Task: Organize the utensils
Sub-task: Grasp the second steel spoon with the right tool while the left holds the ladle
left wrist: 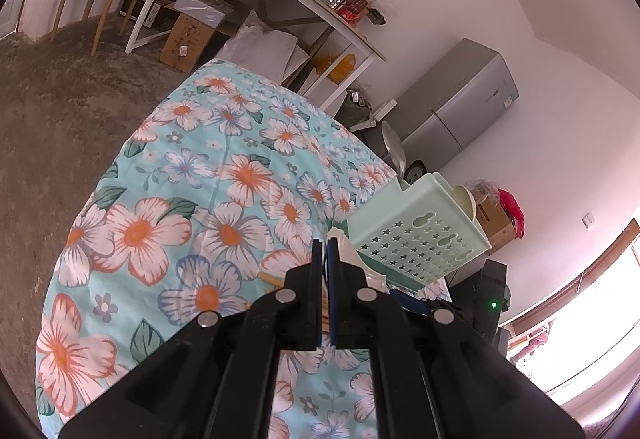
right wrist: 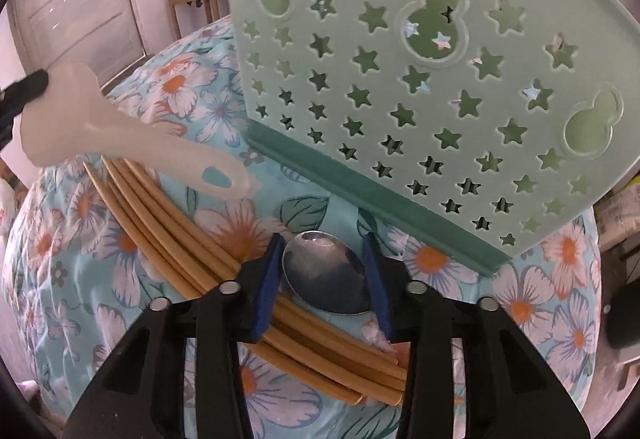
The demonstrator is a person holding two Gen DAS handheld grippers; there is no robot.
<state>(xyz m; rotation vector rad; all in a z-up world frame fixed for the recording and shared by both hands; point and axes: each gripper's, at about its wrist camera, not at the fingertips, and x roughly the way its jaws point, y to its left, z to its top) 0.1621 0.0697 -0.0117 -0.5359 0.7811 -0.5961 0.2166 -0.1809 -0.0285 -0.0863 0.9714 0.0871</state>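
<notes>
The step in hand was judged to be the pick-up of a metal spoon (right wrist: 326, 275), to be stowed in the pale green utensil holder (right wrist: 400, 71) that stood just beyond the fingertips. The right gripper (right wrist: 326, 275) was seen angled down with its blue pads (right wrist: 269, 279) set at a middling width, the spoon's bowl lying between them; whether the pads already pressed on the bowl could not be told. The spoon was seen as shiny and rounded, resting across a bundle of tan chopsticks (right wrist: 168, 223) that ran under the left-hand finger. A firm closing on the bowl's edges was thought to be called for next, then a lift clear of the chopsticks.

The left gripper (left wrist: 325, 251) was seen closed, a translucent white spatula (right wrist: 100, 127) apparently pinched by its end, though the grip itself was hidden.
</notes>
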